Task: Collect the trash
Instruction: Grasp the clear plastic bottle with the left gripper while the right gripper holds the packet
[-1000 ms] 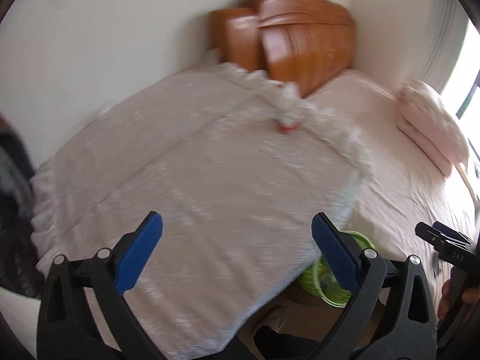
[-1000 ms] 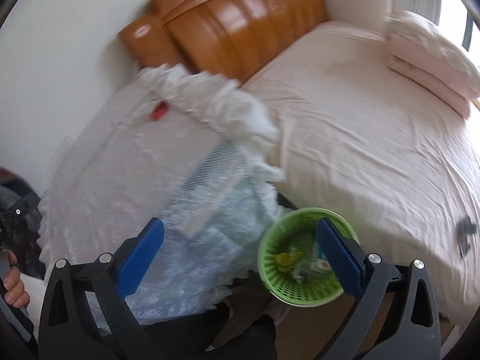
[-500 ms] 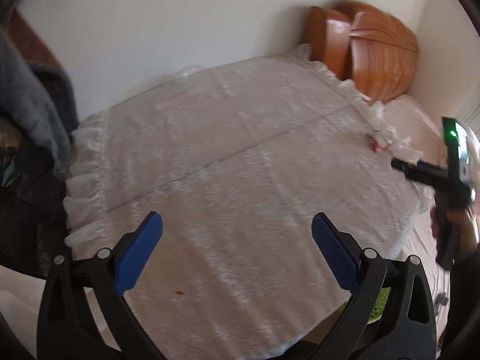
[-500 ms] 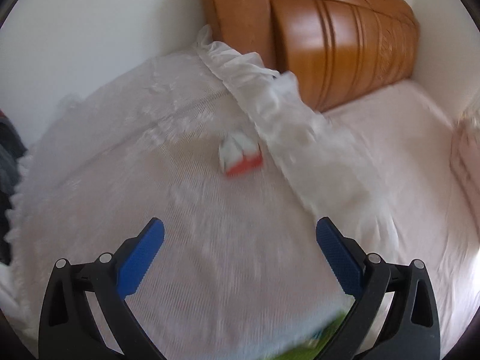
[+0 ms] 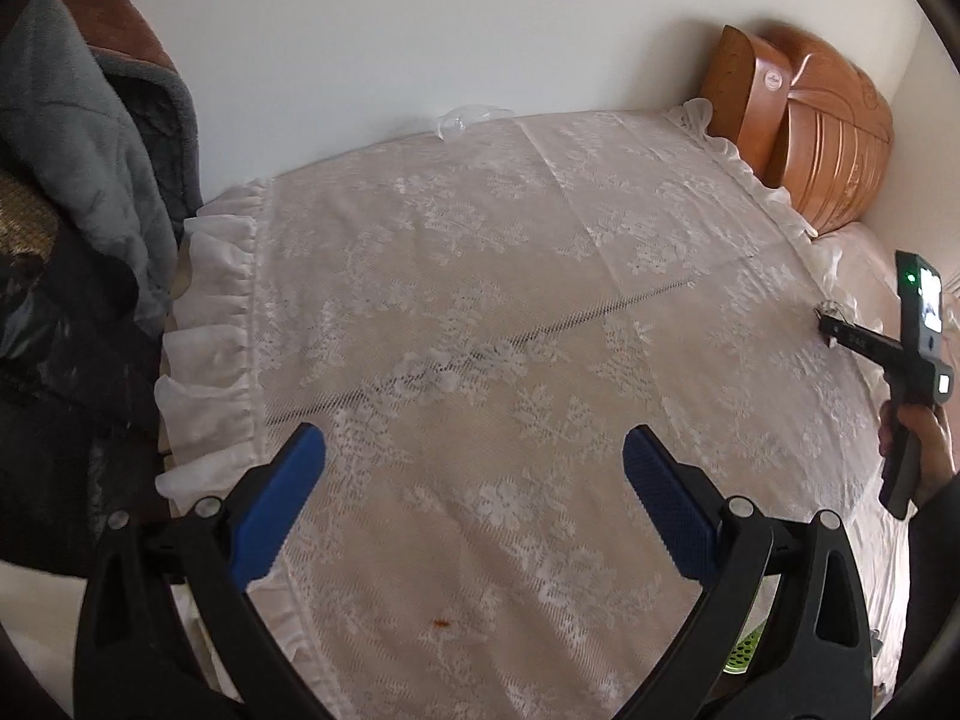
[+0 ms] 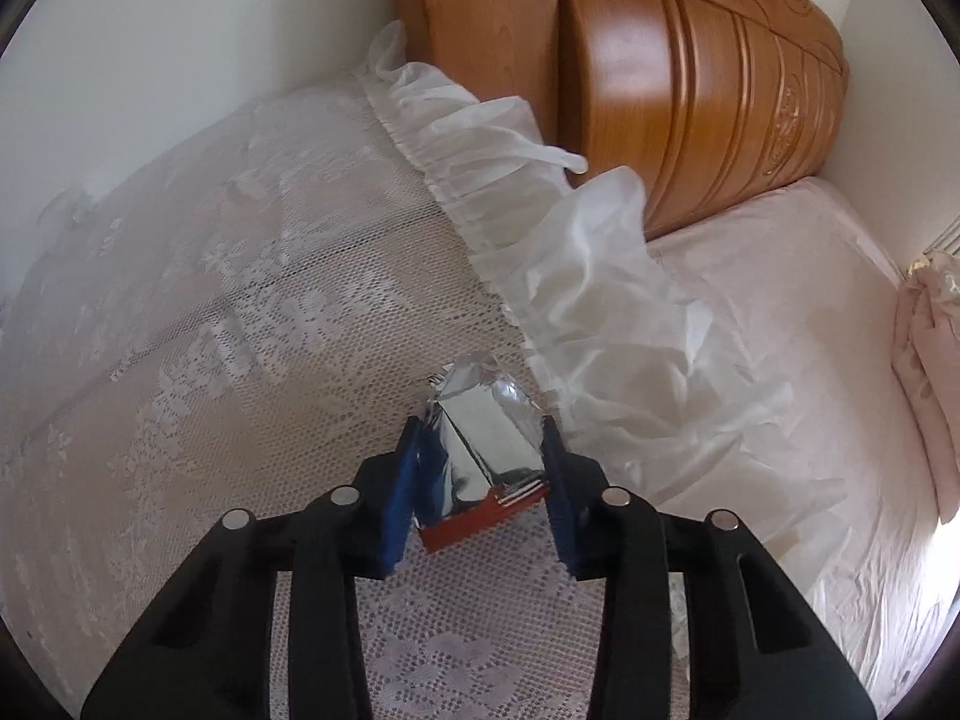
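Observation:
A crumpled silver wrapper with a red edge (image 6: 480, 456) lies on the white lace cloth (image 6: 240, 324) near its ruffled edge. My right gripper (image 6: 480, 438) is closed around it, both blue pads pressing its sides. In the left wrist view the right gripper (image 5: 834, 324) shows at the far right edge of the cloth. My left gripper (image 5: 474, 474) is open and empty above the lace cloth (image 5: 480, 276). A sliver of the green trash basket (image 5: 744, 651) shows below the cloth's near edge, mostly hidden.
A wooden headboard (image 6: 690, 72) stands behind the cloth. The pink bed (image 6: 780, 324) lies to the right with a folded pink pillow (image 6: 930, 384). Grey and dark clothing (image 5: 78, 180) hangs at the left. A clear plastic piece (image 5: 468, 117) lies by the wall.
My right gripper moved from over the green basket to the wrapper and closed on it. My left gripper swung left over the lace cloth, staying open.

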`<state>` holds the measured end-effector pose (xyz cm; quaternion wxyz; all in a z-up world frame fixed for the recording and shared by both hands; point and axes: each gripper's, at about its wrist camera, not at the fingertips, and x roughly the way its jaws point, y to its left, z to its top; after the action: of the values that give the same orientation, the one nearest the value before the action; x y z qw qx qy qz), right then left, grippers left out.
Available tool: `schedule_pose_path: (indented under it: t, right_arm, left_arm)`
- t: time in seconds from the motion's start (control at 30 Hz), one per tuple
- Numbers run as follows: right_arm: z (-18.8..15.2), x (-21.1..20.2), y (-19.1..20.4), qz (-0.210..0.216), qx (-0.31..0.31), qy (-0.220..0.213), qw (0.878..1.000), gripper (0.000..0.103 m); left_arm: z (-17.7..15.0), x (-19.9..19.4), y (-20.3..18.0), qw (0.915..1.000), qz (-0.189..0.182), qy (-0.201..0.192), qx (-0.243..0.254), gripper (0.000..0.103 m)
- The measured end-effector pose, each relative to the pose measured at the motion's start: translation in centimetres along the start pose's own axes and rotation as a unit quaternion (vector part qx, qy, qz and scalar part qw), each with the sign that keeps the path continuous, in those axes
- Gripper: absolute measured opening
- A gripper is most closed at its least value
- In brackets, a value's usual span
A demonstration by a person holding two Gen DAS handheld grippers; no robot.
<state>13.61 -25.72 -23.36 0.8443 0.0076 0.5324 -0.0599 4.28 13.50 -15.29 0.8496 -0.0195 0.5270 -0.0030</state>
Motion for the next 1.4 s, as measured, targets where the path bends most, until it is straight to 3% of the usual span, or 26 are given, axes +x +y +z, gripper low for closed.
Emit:
schedule_pose_path:
  t: [0.13, 0.33, 0.53, 0.63, 0.83, 1.0, 1.03, 1.1, 1.27, 1.4]
  right_arm:
    - [-0.4, -2.5, -0.1, 0.004, 0.017, -0.023, 1.0, 0.035]
    - [-1.7, -8.3, 1.8, 0.043, 0.045, -0.062, 0.996, 0.035]
    - [-3.9, -12.1, 4.4, 0.078, 0.076, -0.069, 0.992, 0.035]
    - [-4.4, -12.9, 5.5, 0.084, 0.082, -0.064, 0.991, 0.035]
    - [-4.5, -13.7, 7.6, 0.087, 0.073, -0.057, 0.992, 0.035]
    - [-4.5, -13.9, 9.1, 0.083, 0.053, -0.046, 0.994, 0.035]
    - [-4.6, -13.9, 9.4, 0.081, 0.048, -0.045, 0.994, 0.035]
    - [-4.7, -14.0, 9.8, 0.076, 0.04, -0.044, 0.995, 0.035]
    - [-4.7, -14.4, 10.1, 0.074, 0.037, -0.047, 0.996, 0.035]
    - [-4.5, -14.7, 10.3, 0.076, 0.03, -0.052, 0.995, 0.035]
  left_arm:
    - [2.0, 1.3, -0.5, 0.9998, -0.001, -0.016, 0.008, 0.095]
    - [8.3, 6.7, -0.6, 0.9995, 0.008, -0.029, 0.004, 0.095]
    - [15.0, 12.5, 0.6, 0.999, -0.005, -0.019, -0.04, 0.095]
    - [17.8, 14.6, 0.2, 0.9986, 0.009, -0.022, -0.048, 0.095]
    - [22.9, 19.5, -1.0, 0.9937, 0.07, -0.026, -0.083, 0.095]
    - [24.9, 23.2, -1.1, 0.99, 0.094, 0.012, -0.104, 0.094]
    - [25.0, 23.9, -1.1, 0.9893, 0.103, 0.021, -0.101, 0.091]
    - [25.1, 25.1, -1.0, 0.9888, 0.103, 0.041, -0.1, 0.066]
    - [24.8, 25.4, 0.1, 0.9862, 0.084, 0.046, -0.135, 0.064]
    - [23.9, 23.4, 0.1, 0.9884, 0.075, 0.044, -0.125, 0.064]
